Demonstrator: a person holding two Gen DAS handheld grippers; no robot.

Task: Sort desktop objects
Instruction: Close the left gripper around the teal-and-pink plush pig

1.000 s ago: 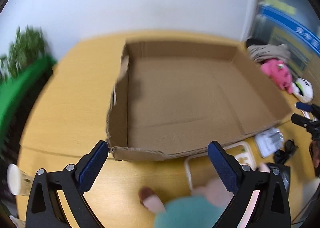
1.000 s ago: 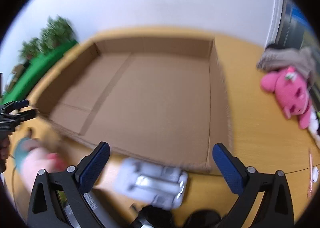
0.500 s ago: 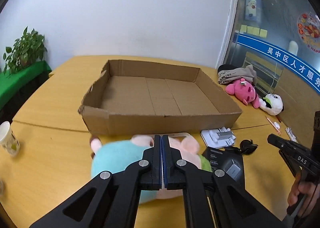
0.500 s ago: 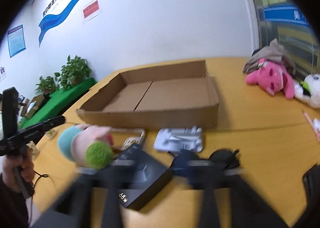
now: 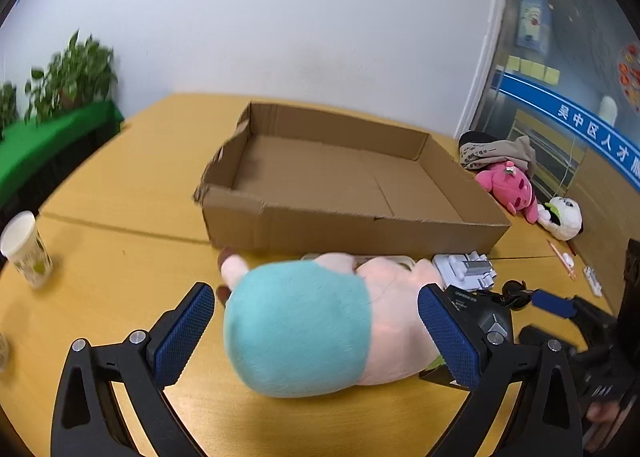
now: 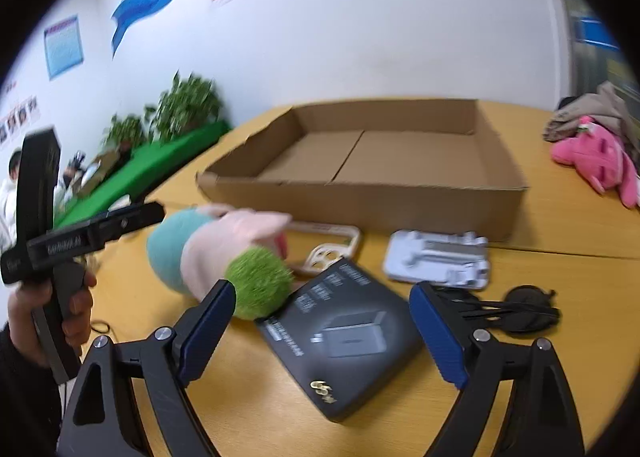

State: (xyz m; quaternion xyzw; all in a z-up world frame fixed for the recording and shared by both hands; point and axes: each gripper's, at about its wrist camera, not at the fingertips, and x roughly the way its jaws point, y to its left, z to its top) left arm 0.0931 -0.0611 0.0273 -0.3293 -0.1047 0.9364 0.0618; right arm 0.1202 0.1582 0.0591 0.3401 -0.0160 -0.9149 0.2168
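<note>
An empty cardboard box [image 5: 348, 189] sits mid-table; it also shows in the right wrist view [image 6: 384, 161]. A teal and pink plush toy [image 5: 316, 325] lies in front of it, and shows in the right wrist view [image 6: 216, 253] with a green tuft. My left gripper [image 5: 316, 329] is open, its jaws on either side of the plush. My right gripper [image 6: 320, 325] is open over a black charger box [image 6: 344, 333]. A white plastic tray [image 6: 438, 257], a beige phone case [image 6: 332, 249] and black earphones [image 6: 520, 309] lie nearby.
A pink plush [image 5: 510, 189], a white panda plush [image 5: 564, 217] and folded clothes [image 5: 496, 151] lie at the right. A paper cup [image 5: 26, 253] stands at the left table edge. Plants [image 6: 176, 109] on a green ledge stand beyond the table.
Both grippers opened from shut. The left gripper moved closer, so that its jaws stand on either side of the plush. The right gripper came lower over the black charger box.
</note>
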